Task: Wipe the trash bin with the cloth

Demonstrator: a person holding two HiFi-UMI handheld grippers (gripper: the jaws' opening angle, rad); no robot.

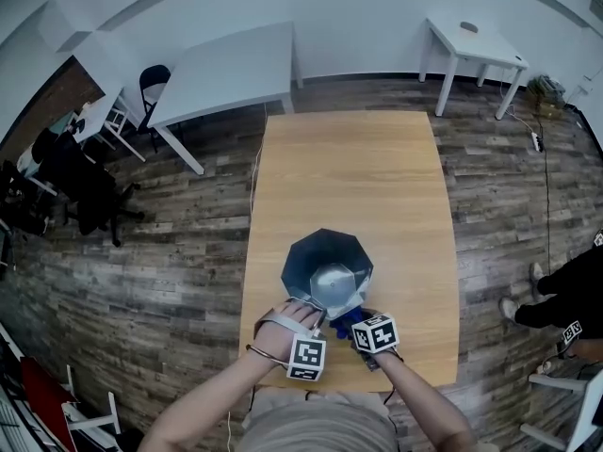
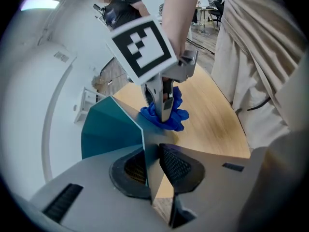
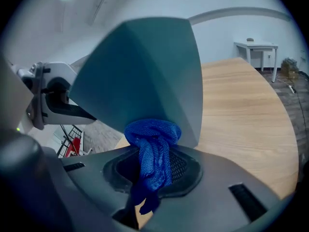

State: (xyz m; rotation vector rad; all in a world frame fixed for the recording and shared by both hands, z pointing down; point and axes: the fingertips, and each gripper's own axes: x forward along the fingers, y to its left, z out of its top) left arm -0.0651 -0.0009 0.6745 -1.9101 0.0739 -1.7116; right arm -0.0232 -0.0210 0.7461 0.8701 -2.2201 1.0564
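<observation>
- L gripper point(image 2: 153, 166) is clamping trash bin point(image 1: 320, 257) wall, steadying it at table point(image 1: 349, 168) near edge.
- R gripper point(image 3: 153, 170) is pinching cloth point(image 3: 153, 139) against bin side.
- Aiming for firm, overlapping strokes w/o tipping bin.

A pale wooden table point(image 1: 353, 158) stood on a dark plank floor point(image 1: 170, 252); behind it, a long white table point(image 1: 226, 69), a small white table point(image 1: 471, 40) and a white wall point(image 1: 358, 8).

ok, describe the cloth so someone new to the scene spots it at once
On the wooden table, near the person's edge, is a teal faceted bin. Against its near outer wall, the right gripper pinches a bunched cloth. It is the only bright blue, soft thing there; everything around it is teal bin, grey gripper or wood.
</observation>
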